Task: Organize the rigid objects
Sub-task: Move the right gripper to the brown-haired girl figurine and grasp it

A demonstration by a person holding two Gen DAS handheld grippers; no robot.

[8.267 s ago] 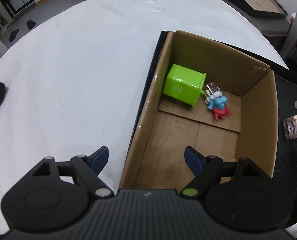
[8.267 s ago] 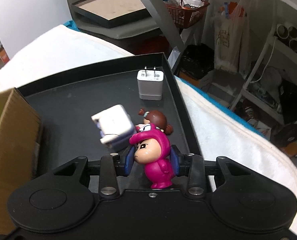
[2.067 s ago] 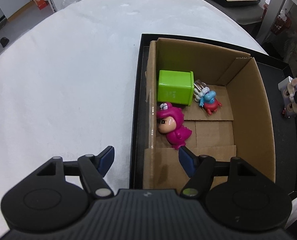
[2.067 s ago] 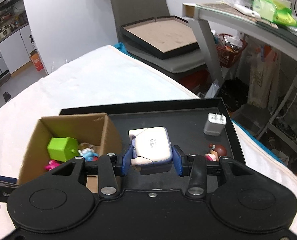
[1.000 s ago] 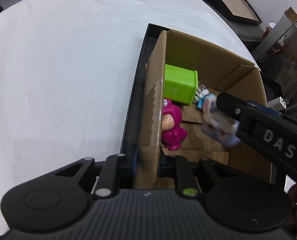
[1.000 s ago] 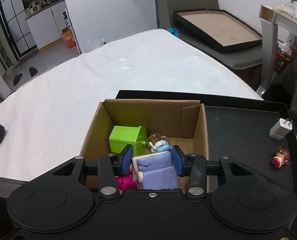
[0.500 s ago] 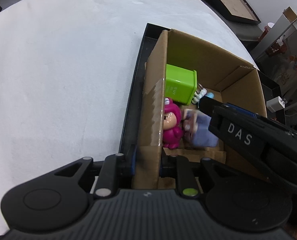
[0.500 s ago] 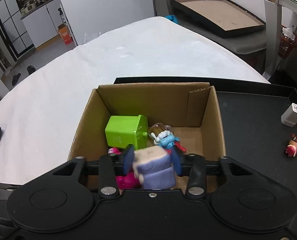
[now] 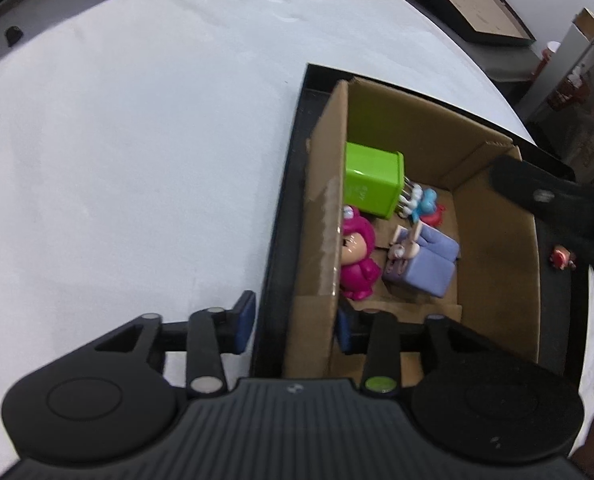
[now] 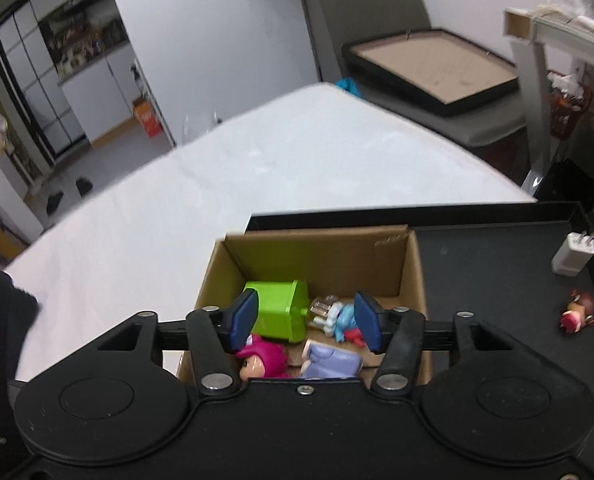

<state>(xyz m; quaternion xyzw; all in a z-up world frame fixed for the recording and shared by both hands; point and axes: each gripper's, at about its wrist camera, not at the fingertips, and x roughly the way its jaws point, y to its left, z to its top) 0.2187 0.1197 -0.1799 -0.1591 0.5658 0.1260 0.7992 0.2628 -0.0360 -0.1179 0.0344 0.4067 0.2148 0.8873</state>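
A cardboard box [image 9: 497, 256] stands on a black tray [image 9: 285, 216]. In it lie a green cube [image 9: 371, 184], a blue and red figure [image 9: 427, 206], a pink figure [image 9: 357, 250] and a lilac block toy [image 9: 423, 262]. My left gripper [image 9: 295, 326] is open, its fingers astride the box's near left wall without gripping it. My right gripper [image 10: 305, 320] is open and empty above the box [image 10: 413, 276]; the lilac toy [image 10: 331, 362] lies below it. A brown-haired figurine [image 10: 579, 314] and a white charger [image 10: 573, 256] lie on the tray to the right.
The tray sits on a white cloth-covered table [image 9: 137, 140]. The right gripper's body [image 9: 553, 204] reaches over the box's right wall in the left wrist view. A chair with a framed board [image 10: 433, 64] stands behind the table.
My right gripper opened, dropped the lilac toy into the box and rose. My left gripper opened, letting go of the box wall.
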